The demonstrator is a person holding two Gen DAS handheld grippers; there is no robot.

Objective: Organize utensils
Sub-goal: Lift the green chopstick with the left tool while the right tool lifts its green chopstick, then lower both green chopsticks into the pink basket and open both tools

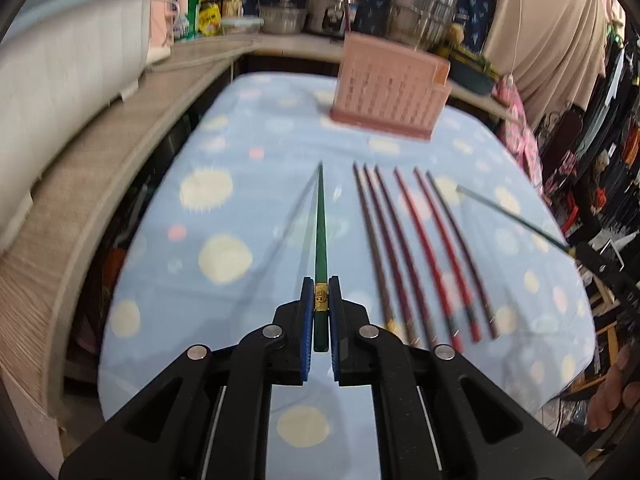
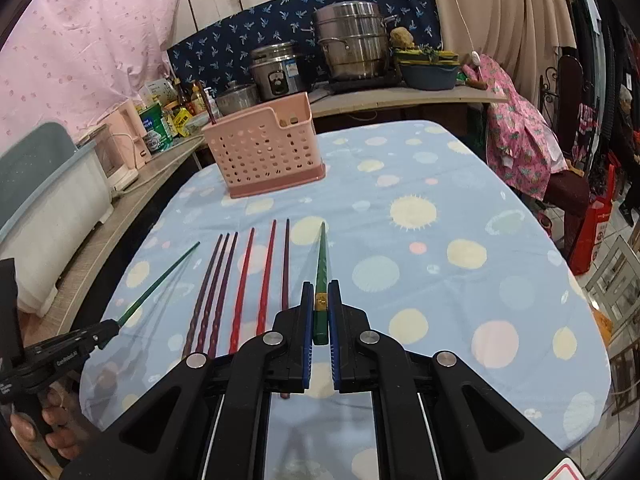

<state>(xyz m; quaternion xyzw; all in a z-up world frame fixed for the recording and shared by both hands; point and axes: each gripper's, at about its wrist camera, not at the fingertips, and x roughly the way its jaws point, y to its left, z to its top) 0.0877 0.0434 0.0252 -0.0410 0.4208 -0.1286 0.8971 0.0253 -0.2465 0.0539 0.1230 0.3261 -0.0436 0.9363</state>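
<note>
Green chopsticks, one per claw. Left gripper [image 1: 320, 300] pinched on the thick end of a green chopstick [image 1: 320, 232], blue pads [image 1: 307, 304] bearing on either side of the gold band; tip pointing away, toward the pink holder. Shaft appears lifted off the cloth, judging by the faint shadow line fanning out to its left. Grip near the butt probably chosen so the thin end leads into the holder.

Right gripper [image 2: 320, 304] likewise clamped on a second green chopstick [image 2: 321, 256] at the gold band, tip forward and slightly raised. Matching pair taken in parallel, presumably to drop both in together.

Outward from the claws: six remaining chopsticks [image 2: 240, 280] flat on the table between the two held ones, three dark purple then red ones with a dark one at the right end, laid side by side with tips toward the holder. Not yet touched.

Further out: pink perforated utensil holder [image 2: 262, 152] upright near the far edge of the blue dotted tablecloth [image 2: 460, 280], well apart from the row. One dark utensil handle seemingly standing at its back left corner; contents otherwise not readable.

Judgement: early stage, the two green ones lifted and the carry to the holder ahead. Risk: long thin sticks pivoting in a pinch so near one end.

Left view blurred.
</note>
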